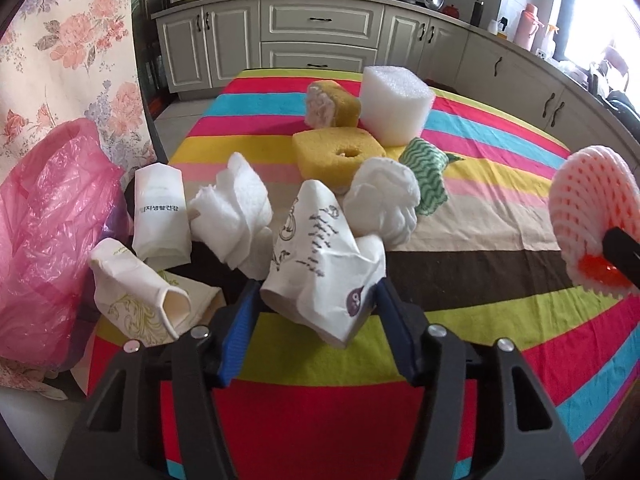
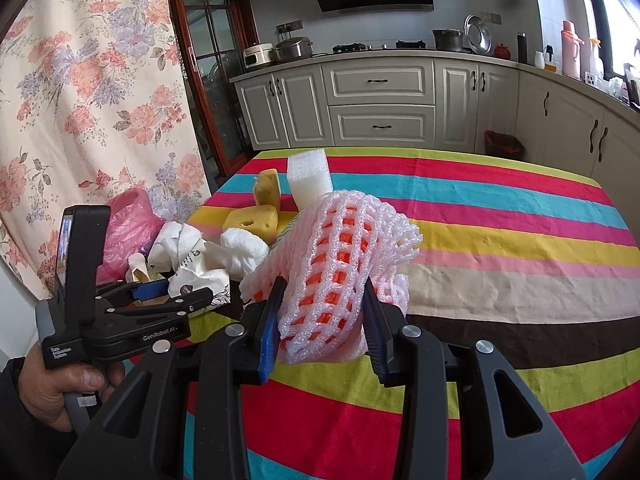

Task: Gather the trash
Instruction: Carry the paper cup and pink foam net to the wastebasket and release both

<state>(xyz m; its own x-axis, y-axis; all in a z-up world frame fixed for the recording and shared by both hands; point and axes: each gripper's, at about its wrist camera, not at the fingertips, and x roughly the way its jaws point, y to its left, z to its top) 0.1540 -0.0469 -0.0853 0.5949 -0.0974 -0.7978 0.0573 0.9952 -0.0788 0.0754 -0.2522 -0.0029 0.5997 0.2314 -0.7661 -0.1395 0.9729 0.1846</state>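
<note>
My left gripper [image 1: 316, 300] is shut on a crumpled printed paper wrapper [image 1: 320, 256] and holds it just above the striped tablecloth [image 1: 480, 216]; it also shows in the right wrist view [image 2: 160, 292]. My right gripper [image 2: 320, 312] is shut on a pink foam fruit net [image 2: 336, 264] with something orange inside; the net also shows at the right edge of the left wrist view [image 1: 592, 220]. A pink plastic bag [image 1: 48, 232] hangs open at the table's left edge. Crumpled white tissues [image 1: 240, 216] and paper cups [image 1: 160, 212] lie between bag and wrapper.
Two yellow sponges [image 1: 340, 152], a white foam block [image 1: 394, 104], a green wavy cloth [image 1: 428, 172] and a white paper ball [image 1: 384, 200] lie behind the wrapper. Kitchen cabinets [image 1: 320, 36] stand beyond the table. A floral curtain [image 1: 68, 52] hangs at left.
</note>
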